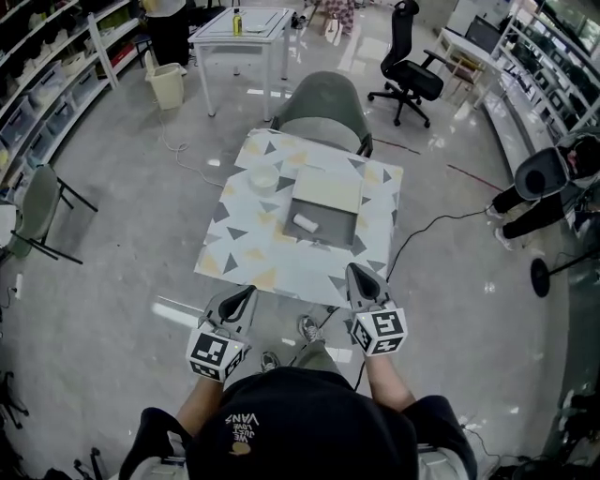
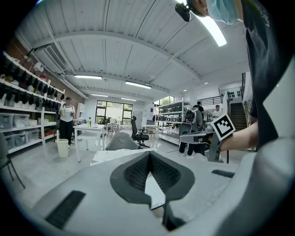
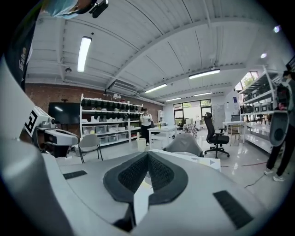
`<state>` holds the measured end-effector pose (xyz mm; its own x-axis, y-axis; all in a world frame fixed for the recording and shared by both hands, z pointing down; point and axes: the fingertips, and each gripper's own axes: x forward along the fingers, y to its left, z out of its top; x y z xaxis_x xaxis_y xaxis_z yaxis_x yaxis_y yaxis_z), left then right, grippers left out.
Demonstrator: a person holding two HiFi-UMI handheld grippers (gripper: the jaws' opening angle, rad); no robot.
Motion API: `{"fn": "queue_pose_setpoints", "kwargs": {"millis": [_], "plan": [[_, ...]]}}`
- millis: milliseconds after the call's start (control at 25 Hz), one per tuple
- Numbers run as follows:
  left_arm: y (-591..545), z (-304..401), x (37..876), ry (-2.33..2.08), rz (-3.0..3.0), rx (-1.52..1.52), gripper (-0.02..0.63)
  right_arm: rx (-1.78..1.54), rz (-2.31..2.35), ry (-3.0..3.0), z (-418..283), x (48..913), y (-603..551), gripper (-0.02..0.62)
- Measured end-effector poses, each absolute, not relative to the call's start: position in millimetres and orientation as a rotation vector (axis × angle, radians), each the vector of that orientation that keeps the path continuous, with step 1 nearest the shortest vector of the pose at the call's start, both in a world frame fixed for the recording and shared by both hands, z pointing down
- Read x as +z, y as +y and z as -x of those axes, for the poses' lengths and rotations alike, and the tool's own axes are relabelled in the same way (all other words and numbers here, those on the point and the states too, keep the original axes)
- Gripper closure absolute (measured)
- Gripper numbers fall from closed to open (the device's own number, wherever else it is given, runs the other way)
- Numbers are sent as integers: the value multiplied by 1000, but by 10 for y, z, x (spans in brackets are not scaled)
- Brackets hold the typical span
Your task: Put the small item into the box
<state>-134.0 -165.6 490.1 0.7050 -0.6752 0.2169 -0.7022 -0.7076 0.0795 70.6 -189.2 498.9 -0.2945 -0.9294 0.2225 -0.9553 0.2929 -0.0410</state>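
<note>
A grey open box (image 1: pixel 335 231) lies on the patterned table (image 1: pixel 281 258), its cream lid (image 1: pixel 327 190) folded back behind it. A small white cylindrical item (image 1: pixel 305 222) rests inside the box at its left side. My left gripper (image 1: pixel 248 292) is held short of the table's near edge, jaws shut and empty; in the left gripper view its pads (image 2: pixel 138 173) meet. My right gripper (image 1: pixel 358 272) sits just over the near edge, to the box's front right, also shut and empty, and its pads (image 3: pixel 159 173) are pressed together.
A white round bowl-like object (image 1: pixel 263 178) sits on the table left of the box. A grey-green chair (image 1: pixel 322 111) stands at the far side. Another chair (image 1: pixel 37 211) is at left, an office chair (image 1: pixel 412 70) and a white desk (image 1: pixel 242 28) behind. A cable (image 1: pixel 427 230) runs across the floor at right.
</note>
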Motion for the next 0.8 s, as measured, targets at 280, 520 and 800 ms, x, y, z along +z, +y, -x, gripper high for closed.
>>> {"fn": "queue_pose_setpoints", "kwargs": {"millis": [280,520,800], "plan": [[-1533,1389,4923,-1084,-2782,270,600,275,-1821,-2392,-618,4947,-1533,594],[-1480,1435,4918,-1080,-2775,269,600,278,-1844,-2380,-614,4918,-1435,595],[-1479,1469,4907,-1091,-2775,265,600,271,-1855,-2375,-602,4901,-1420,595]]}}
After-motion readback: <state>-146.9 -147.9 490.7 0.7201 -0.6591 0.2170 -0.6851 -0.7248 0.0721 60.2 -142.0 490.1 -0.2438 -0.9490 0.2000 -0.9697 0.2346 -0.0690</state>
